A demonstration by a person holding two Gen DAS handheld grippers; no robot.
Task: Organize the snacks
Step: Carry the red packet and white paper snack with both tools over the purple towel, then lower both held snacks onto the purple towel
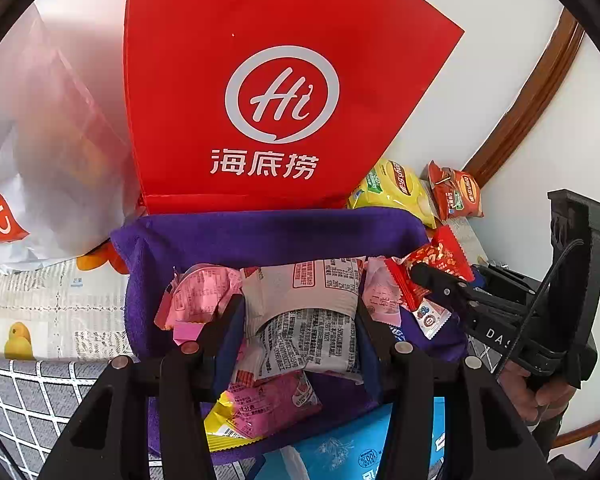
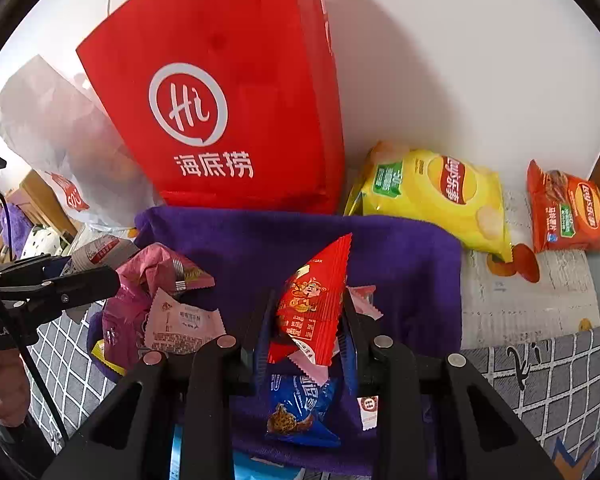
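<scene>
Two grippers: we have both over the purple fabric bin [image 2: 300, 240], centre frame in each view.
Surface: grey cloth with a white grid [image 2: 556, 376] at lower right, a printed paper sheet [image 2: 516, 304] beyond it.
Room: plain white wall [image 2: 460, 60] behind, a curved brown wooden trim [image 1: 532, 96] at upper right.
Backdrop: a stiff red bag [image 2: 228, 92] with a white logo stands upright just behind the bin.
Bin: soft, fuzzy, full of crinkly pink and white wrappers.
Left gripper [image 1: 300, 320]: clamped on a white snack packet [image 1: 304, 300], creased between the fingers.
Right gripper [image 2: 306, 320]: pinching a glossy red snack packet [image 2: 312, 300] with serrated edges, above the bin.
Right side: puffy yellow chip bag [image 2: 432, 196] and orange chip bag [image 2: 568, 212] against the wall.
</scene>
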